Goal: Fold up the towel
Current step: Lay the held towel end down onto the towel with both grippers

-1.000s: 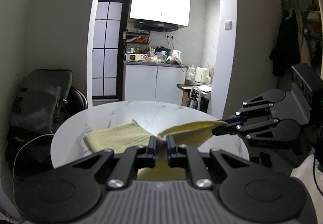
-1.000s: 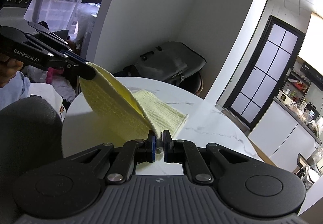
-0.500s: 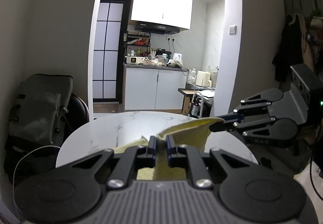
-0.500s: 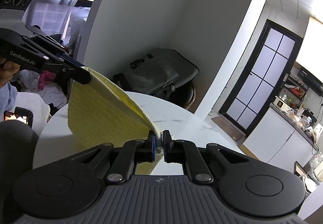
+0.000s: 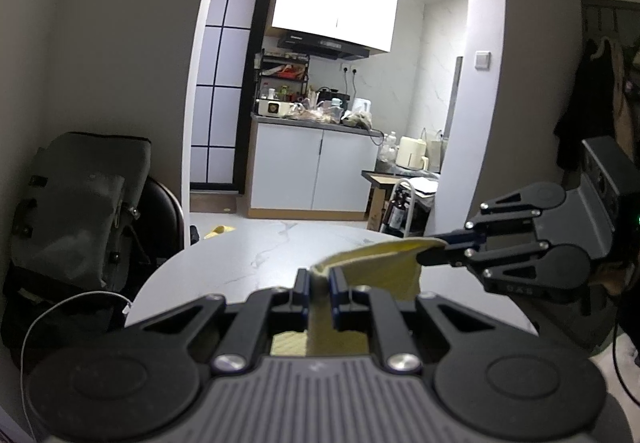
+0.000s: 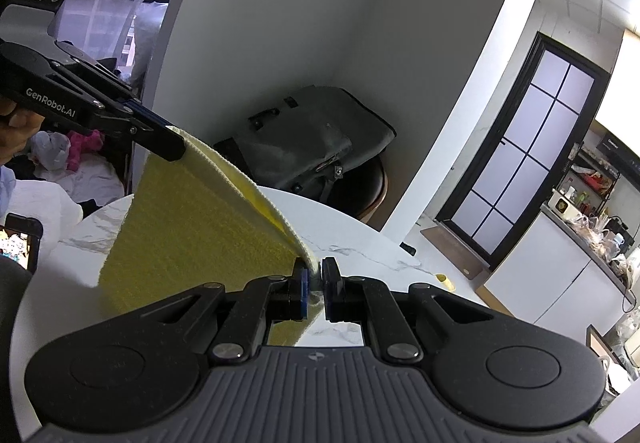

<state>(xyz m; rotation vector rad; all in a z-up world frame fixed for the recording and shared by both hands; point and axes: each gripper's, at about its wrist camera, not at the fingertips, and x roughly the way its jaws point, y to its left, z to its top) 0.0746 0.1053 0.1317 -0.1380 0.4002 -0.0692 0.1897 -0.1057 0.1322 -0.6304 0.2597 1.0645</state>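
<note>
Yellow waffle-weave towel (image 6: 192,231): your left gripper (image 5: 319,279) and right gripper (image 6: 314,275) each pinch a top corner above the round white marble table (image 5: 240,259); keep that edge taut and level.

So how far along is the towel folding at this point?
Grabbing looks done: the left gripper and right gripper each pinch a top corner of the yellow towel. In hand: it hangs lifted above the round marble table. No finished fold shows; laying it down folded remains.
</note>
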